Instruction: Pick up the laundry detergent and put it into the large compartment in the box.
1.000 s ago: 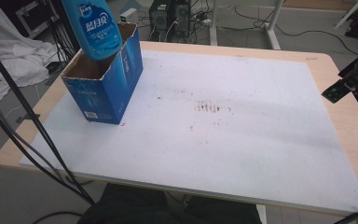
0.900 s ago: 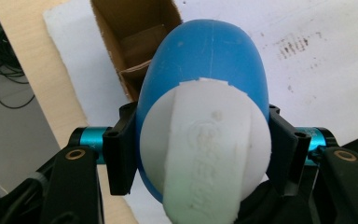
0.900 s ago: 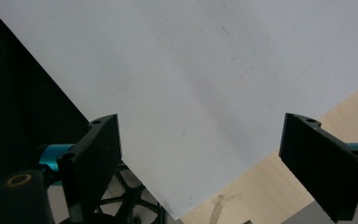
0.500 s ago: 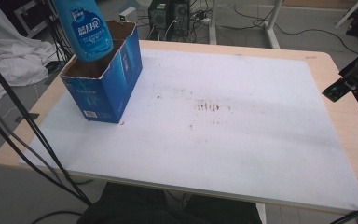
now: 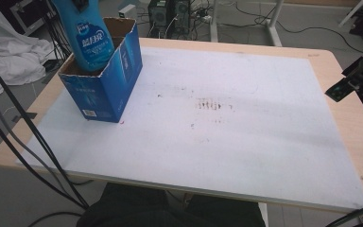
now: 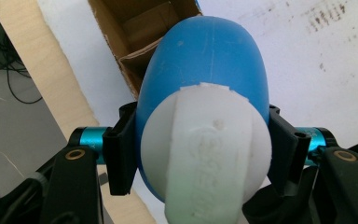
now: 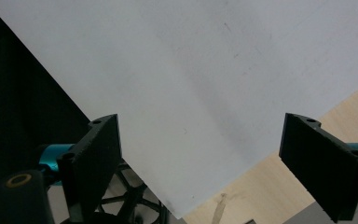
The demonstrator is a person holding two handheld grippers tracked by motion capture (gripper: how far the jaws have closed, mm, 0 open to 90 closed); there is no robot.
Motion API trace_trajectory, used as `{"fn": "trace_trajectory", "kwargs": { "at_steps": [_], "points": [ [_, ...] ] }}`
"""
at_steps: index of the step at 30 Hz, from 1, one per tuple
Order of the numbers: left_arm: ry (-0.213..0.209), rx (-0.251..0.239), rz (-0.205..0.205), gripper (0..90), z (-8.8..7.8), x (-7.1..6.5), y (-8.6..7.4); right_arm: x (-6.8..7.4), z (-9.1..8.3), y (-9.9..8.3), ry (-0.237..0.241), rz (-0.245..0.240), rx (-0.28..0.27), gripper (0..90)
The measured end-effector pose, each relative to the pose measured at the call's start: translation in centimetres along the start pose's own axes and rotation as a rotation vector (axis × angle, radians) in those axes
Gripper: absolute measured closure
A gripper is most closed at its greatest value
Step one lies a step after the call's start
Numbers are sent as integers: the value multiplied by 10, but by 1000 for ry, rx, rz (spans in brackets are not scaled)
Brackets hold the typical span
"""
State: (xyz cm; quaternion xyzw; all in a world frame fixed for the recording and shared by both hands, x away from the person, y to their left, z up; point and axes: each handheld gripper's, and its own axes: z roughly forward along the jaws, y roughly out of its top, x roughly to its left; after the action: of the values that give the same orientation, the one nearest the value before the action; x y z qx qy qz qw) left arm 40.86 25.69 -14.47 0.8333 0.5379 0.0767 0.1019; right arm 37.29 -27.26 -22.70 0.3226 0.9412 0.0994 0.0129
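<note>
Bottle: I am holding the blue bottle (image 6: pixel 205 79) by its upper body, just under the white cap (image 6: pixel 209 154), so that it is hanging base-down and can go straight into the box.
Bottle position: it is standing upright at the bench's far left corner, its lower part already dipping inside the open top of the box (image 5: pixel 105 78), label facing the near side.
Left tongs: my left tongs (image 6: pixel 200 154) are clamping the bottle from both sides, pads pressing on its shoulders; a grip this high is keeping the tongs above the cardboard rim.
Box: the blue carton is sitting open-topped, flaps folded inward, brown inside showing; the upright opening is what is letting the bottle enter from above.
Right tongs: my right tongs (image 7: pixel 214 154) are waiting wide apart with nothing between them, hovering at the bench's right edge, out of the way of the lowering.
Bench: the white sheet on the bench (image 5: pixel 227 142) is lying bare apart from some dark smudges near the middle.
Step judged: I am lowering the bottle into the box; release should come once it is seated.
</note>
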Motion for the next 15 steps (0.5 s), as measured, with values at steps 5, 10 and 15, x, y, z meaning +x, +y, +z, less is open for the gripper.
{"fn": "trace_trajectory", "kwargs": {
  "at_steps": [5, 10, 15],
  "points": [
    [6, 23, 18, 376, 12, -3, 0, 1, 0, -1, -1, 7, 0, 121],
    [8, 40, 27, 376, 22, -5, 0, 0, 0, -2, -1, 1, 0, 121],
    [22, 56, 34, 376, 31, -5, -1, 0, 1, -2, 1, 4, 1, 121]
  ]
}}
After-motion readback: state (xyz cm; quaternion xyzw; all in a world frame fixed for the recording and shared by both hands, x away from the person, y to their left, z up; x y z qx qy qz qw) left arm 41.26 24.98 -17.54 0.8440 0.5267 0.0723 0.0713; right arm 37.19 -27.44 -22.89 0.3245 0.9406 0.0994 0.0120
